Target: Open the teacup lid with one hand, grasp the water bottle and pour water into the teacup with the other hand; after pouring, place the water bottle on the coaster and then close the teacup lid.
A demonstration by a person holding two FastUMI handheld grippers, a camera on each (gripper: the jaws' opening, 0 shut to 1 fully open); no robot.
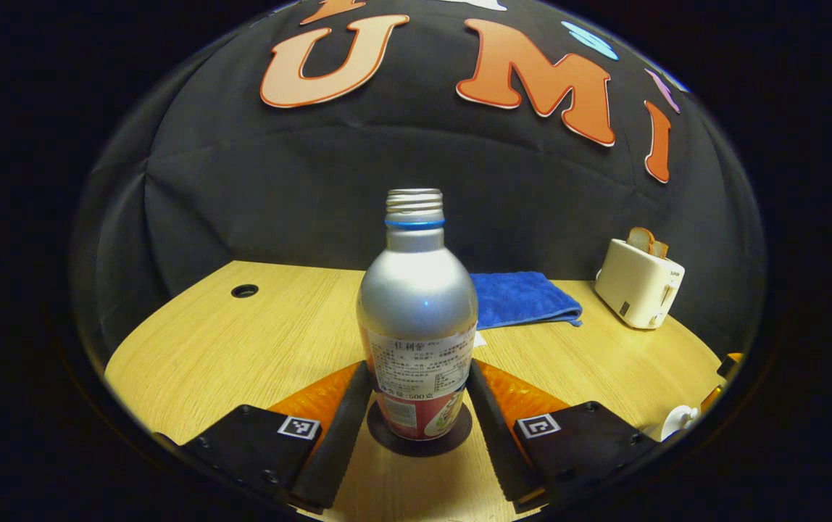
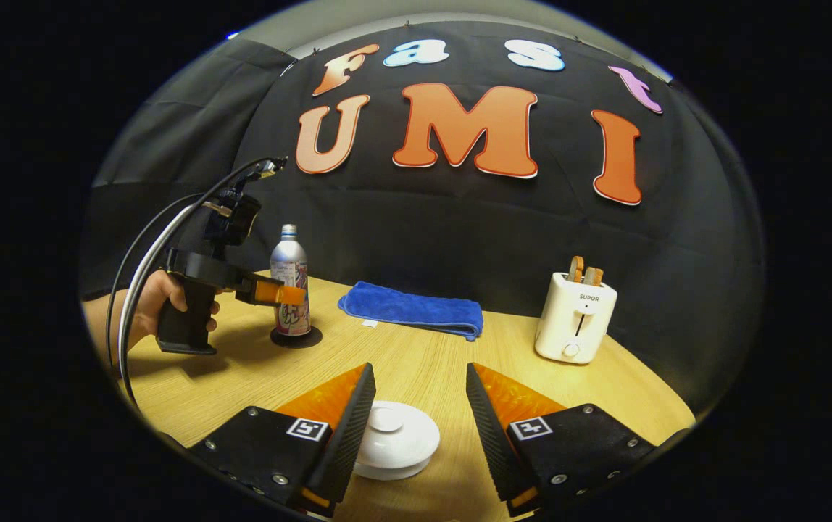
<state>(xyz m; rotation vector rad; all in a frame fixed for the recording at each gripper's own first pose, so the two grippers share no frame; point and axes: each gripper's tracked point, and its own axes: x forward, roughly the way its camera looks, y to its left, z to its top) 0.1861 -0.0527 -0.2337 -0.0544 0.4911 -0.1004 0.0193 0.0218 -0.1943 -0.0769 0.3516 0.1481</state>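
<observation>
The left tool (image 1: 419,406) grips the water bottle (image 1: 417,319) standing on its coaster (image 1: 419,441). The right tool (image 2: 419,413) hangs open above the lidded teacup (image 2: 396,439). A blue towel (image 2: 412,309) and a toaster (image 2: 575,317) sit behind on the tabletop (image 2: 416,355).

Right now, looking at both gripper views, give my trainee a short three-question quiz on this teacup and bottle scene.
1. True or false: the water bottle stands upright on the round dark coaster.
2. Which item sits between the right gripper's open fingers? A) blue towel B) white teacup lid C) toaster
3. Fill in: the bottle's mouth has no ____ on it.

Key:
1. True; the left gripper has a finger on each side of it.
2. B, the white teacup lid; the blue towel and the toaster lie farther back on the wooden table.
3. Cap.
</observation>
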